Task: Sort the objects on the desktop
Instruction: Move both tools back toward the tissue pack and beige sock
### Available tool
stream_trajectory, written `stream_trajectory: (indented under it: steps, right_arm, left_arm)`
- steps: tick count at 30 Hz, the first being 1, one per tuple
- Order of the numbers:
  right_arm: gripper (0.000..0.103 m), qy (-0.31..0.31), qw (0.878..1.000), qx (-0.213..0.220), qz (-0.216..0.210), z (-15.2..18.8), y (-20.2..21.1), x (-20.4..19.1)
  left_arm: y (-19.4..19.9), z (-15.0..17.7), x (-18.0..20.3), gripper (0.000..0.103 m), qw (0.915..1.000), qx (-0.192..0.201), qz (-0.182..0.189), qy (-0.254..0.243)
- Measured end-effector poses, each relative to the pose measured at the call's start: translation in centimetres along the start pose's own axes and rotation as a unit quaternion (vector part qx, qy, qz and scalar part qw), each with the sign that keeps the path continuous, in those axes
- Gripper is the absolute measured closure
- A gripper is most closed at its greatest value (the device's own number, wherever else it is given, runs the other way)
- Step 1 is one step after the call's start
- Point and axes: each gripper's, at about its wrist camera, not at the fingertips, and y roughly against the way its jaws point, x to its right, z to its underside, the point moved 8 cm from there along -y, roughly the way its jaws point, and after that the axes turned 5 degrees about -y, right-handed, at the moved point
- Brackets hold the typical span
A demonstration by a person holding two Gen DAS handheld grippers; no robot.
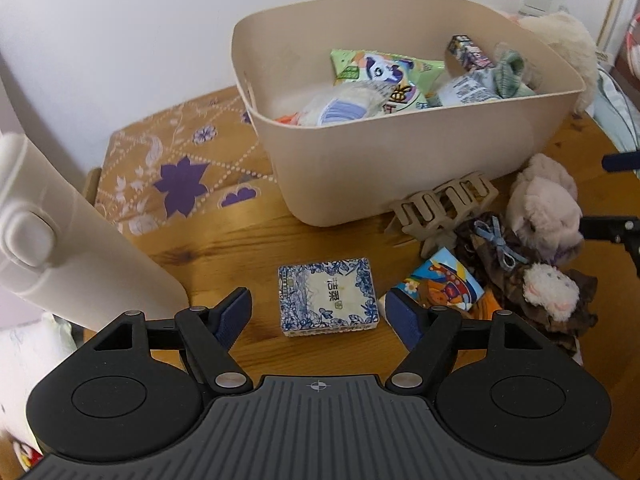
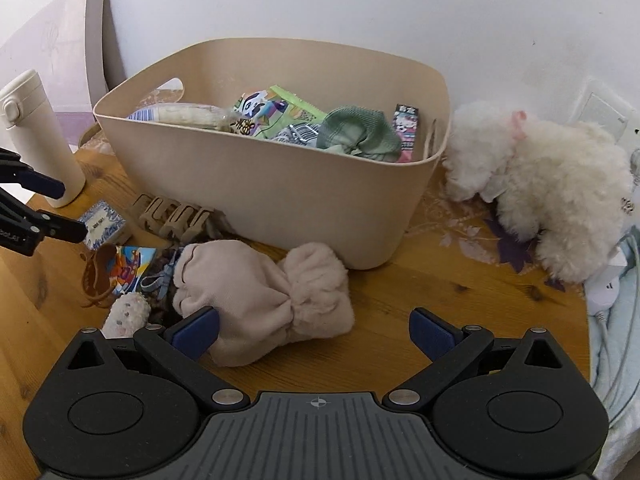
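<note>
A beige bin (image 1: 400, 160) (image 2: 280, 200) stands at the back of the wooden table, holding snack packets, a green cloth and other small items. A blue-and-white tissue pack (image 1: 328, 297) (image 2: 102, 224) lies flat on the table. My left gripper (image 1: 320, 316) is open, its fingers either side of the pack's near end, not touching. My right gripper (image 2: 314, 330) is open and empty; a pink plush headband (image 2: 260, 296) (image 1: 546, 204) lies between its fingers, close to the left one.
A cream bottle (image 1: 60, 240) (image 2: 36, 140) stands at the left. A beige hair claw (image 1: 444, 204), a colourful card pack (image 1: 444, 284), a brown scrunchie (image 1: 520, 280), a small sheep toy (image 1: 552, 290) and a brown claw clip (image 2: 96, 276) lie in front of the bin. A white plush dog (image 2: 552, 196) lies right of the bin.
</note>
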Motion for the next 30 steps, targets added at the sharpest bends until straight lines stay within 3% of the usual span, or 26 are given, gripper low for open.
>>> stream_trajectory:
  steps: [18, 30]
  right_arm:
    - [0.000, 0.004, 0.999, -0.026, -0.024, -0.2, -3.5, -1.6]
    - [0.000, 0.006, 0.999, -0.042, -0.031, 0.1, -5.4, -2.3]
  left_arm:
    - [-4.0, -0.5, -0.7, 0.024, 0.9986, -0.028, 0.009, 0.043]
    - [-5.6, -0.2, -0.8, 0.024, 0.9979, -0.045, 0.016, 0.044]
